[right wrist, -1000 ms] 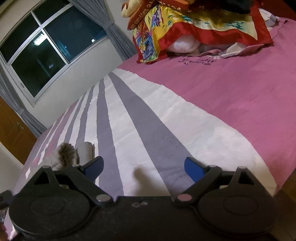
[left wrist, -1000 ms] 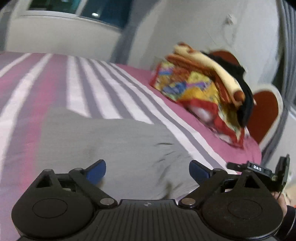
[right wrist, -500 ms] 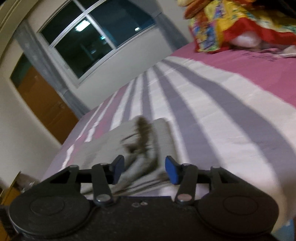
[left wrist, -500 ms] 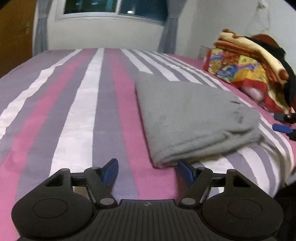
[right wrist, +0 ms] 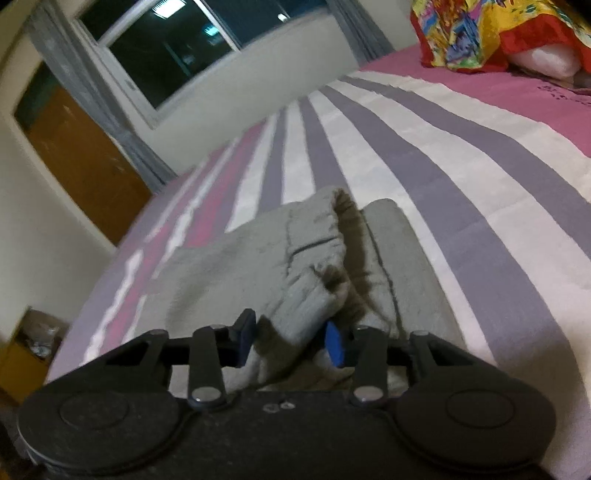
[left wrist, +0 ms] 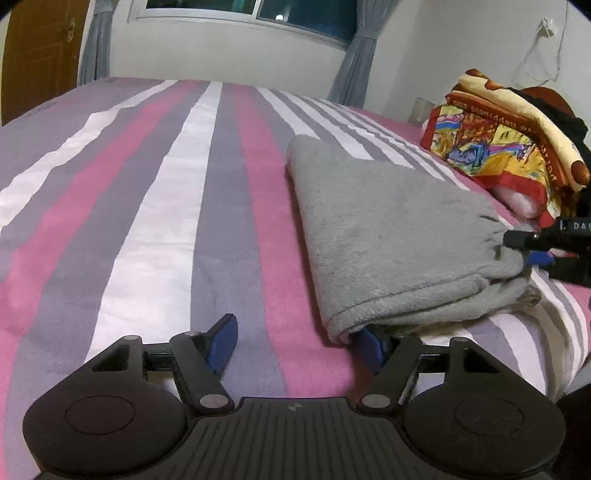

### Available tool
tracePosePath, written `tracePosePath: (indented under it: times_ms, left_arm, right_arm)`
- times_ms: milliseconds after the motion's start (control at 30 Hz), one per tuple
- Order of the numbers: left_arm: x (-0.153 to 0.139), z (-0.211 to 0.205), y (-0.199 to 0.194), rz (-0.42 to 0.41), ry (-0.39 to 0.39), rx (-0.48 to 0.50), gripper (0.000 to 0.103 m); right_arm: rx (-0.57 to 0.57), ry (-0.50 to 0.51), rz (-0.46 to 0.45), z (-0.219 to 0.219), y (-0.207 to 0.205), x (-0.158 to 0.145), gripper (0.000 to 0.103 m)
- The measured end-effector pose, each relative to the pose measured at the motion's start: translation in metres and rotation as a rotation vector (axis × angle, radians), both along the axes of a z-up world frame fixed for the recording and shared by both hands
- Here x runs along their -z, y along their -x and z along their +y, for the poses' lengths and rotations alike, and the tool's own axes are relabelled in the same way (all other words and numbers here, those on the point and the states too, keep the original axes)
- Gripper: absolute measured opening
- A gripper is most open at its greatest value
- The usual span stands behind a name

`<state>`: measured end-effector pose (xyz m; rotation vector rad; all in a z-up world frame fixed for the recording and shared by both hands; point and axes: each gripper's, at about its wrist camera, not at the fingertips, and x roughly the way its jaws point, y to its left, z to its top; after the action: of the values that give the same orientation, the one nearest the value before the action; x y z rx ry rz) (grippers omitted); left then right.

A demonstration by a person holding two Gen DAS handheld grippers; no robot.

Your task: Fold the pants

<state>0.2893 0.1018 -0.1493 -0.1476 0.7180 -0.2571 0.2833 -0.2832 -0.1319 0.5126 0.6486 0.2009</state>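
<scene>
Grey folded pants (left wrist: 388, 236) lie on the striped bed sheet (left wrist: 155, 206). My left gripper (left wrist: 297, 345) is open at their near corner. Its right fingertip (left wrist: 371, 349) is tucked under the corner's edge, while its left fingertip (left wrist: 221, 341) rests over bare sheet. At the pants' right end, my right gripper (left wrist: 532, 254) bites the bunched edge. In the right wrist view, the right gripper (right wrist: 290, 343) has its jaws closing. A raised fold of the pants (right wrist: 306, 295) is pinched between its blue pads.
A colourful pile of blankets and pillows (left wrist: 509, 147) sits at the head of the bed, and the pile (right wrist: 498, 33) also shows in the right wrist view. A window (right wrist: 166, 48) and a wooden door (left wrist: 37, 55) stand beyond the bed. A box (right wrist: 33, 339) sits on the floor.
The left gripper swung down to the pants' near corner and its jaws narrowed. The right gripper travelled across the bed to the pants and its jaws closed around a fold.
</scene>
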Motion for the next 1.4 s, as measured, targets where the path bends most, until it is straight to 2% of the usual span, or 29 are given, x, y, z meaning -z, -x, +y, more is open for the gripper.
tracePosePath:
  times_ms: [133, 167, 233, 267, 300, 400, 500, 600, 633, 667, 700, 733, 767, 800, 867, 933, 1000, 1033, 1067, 1133, 1200, 1333, 1400]
  left_arm:
    - [0.000, 0.003, 0.002, -0.002, 0.021, 0.000, 0.070]
    - [0.000, 0.002, 0.002, -0.003, 0.023, 0.002, 0.070]
    - [0.000, 0.002, 0.001, 0.002, 0.025, -0.001, 0.070]
    - [-0.001, 0.002, 0.001, 0.003, 0.028, -0.001, 0.070]
    - [-0.002, 0.002, 0.002, 0.000, 0.031, 0.000, 0.070]
    - [-0.005, 0.007, 0.008, -0.017, 0.052, -0.008, 0.070]
    - [-0.002, 0.008, 0.004, -0.003, 0.071, -0.019, 0.070]
    - [-0.001, 0.003, 0.000, 0.001, 0.047, -0.018, 0.070]
    - [0.000, 0.003, -0.001, 0.004, 0.041, -0.017, 0.070]
    - [0.001, 0.002, -0.003, 0.010, 0.030, -0.016, 0.070]
    - [0.002, 0.000, -0.005, 0.015, 0.007, -0.013, 0.070]
    - [0.002, -0.003, -0.005, 0.014, -0.016, -0.013, 0.070]
    - [0.002, -0.005, -0.006, 0.013, -0.029, -0.015, 0.070]
    - [0.001, -0.007, -0.005, 0.007, -0.041, -0.017, 0.070]
    - [0.001, -0.009, -0.003, 0.002, -0.039, -0.025, 0.070]
    - [0.000, -0.007, -0.002, 0.003, -0.021, -0.032, 0.070]
    - [0.000, -0.008, -0.002, 0.003, -0.012, -0.033, 0.070]
    - [0.001, -0.008, -0.002, 0.004, -0.013, -0.034, 0.071]
    - [0.001, -0.009, -0.002, 0.005, -0.011, -0.034, 0.072]
    - [0.001, -0.008, -0.003, 0.008, -0.004, -0.032, 0.073]
    - [0.001, -0.008, -0.004, 0.015, -0.003, -0.029, 0.074]
    - [-0.001, -0.006, -0.003, 0.011, 0.008, -0.029, 0.074]
    - [0.001, -0.005, -0.003, 0.008, 0.015, -0.021, 0.075]
  right_arm:
    - [0.027, -0.065, -0.160, -0.009, 0.028, -0.023, 0.017]
    - [0.054, -0.037, -0.154, -0.011, 0.030, -0.019, 0.020]
    - [0.112, 0.007, -0.045, -0.018, 0.022, 0.000, 0.033]
    - [0.119, -0.038, -0.001, -0.026, 0.021, 0.009, 0.034]
    - [0.129, -0.092, -0.019, -0.035, 0.029, 0.012, 0.033]
    - [0.191, -0.128, -0.055, -0.049, 0.050, 0.009, 0.059]
    - [0.173, -0.203, 0.019, -0.056, 0.042, 0.020, 0.076]
    - [0.116, -0.331, 0.062, -0.051, 0.028, 0.034, 0.076]
    - [0.108, -0.331, 0.072, -0.048, 0.024, 0.037, 0.076]
    - [0.107, -0.292, 0.080, -0.041, 0.020, 0.036, 0.070]
    - [0.098, -0.238, 0.097, -0.035, 0.013, 0.033, 0.052]
    - [0.069, -0.207, 0.108, -0.029, 0.007, 0.028, 0.042]
    - [0.056, -0.175, 0.099, -0.025, 0.005, 0.020, 0.040]
    - [0.037, -0.114, 0.055, -0.019, 0.005, 0.005, 0.039]
    - [-0.007, -0.058, -0.062, -0.013, 0.012, -0.022, 0.031]
    - [-0.042, -0.047, -0.158, -0.015, 0.023, -0.041, 0.031]
    - [-0.045, -0.026, -0.191, -0.022, 0.029, -0.042, 0.031]
    - [-0.028, -0.008, -0.158, -0.027, 0.025, -0.030, 0.031]
    - [-0.003, -0.005, -0.087, -0.034, 0.016, -0.014, 0.031]
    - [0.039, -0.041, 0.100, -0.046, -0.005, 0.021, 0.032]
    - [0.053, -0.115, 0.067, -0.054, 0.002, 0.025, 0.032]
    - [0.041, -0.125, -0.058, -0.055, 0.026, 0.002, 0.030]
    - [0.045, -0.115, -0.087, -0.058, 0.033, 0.000, 0.030]
